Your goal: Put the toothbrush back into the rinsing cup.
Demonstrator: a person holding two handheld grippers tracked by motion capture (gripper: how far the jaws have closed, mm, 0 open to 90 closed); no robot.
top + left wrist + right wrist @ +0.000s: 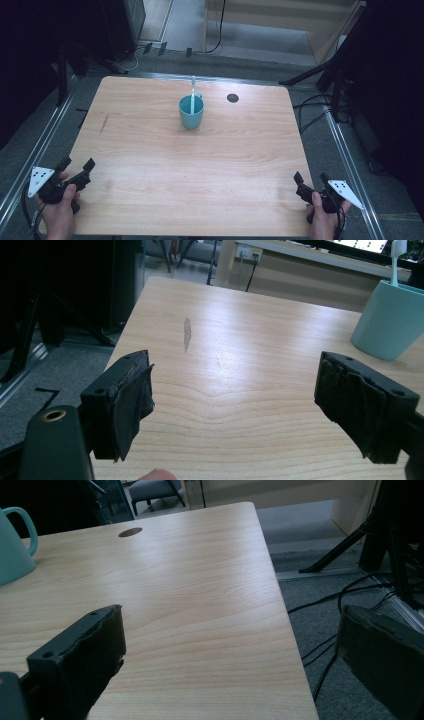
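Now we rest both grippers, left (76, 168) and right (311, 181), open and empty at the table's (150, 165) near corners, and should approach the cup (191, 112) squarely.

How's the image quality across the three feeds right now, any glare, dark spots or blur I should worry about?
High view: table evenly lit, surroundings nearly black, teal mug sharp. Left gripper view: soft sheen on the wood, near jaws slightly blurred, toothbrush against a bright background. Right gripper view: pale glare mid-table, jaws dark and soft.

1 mug (191, 113), 1 toothbrush (193, 90), 2 grippers (76, 167)
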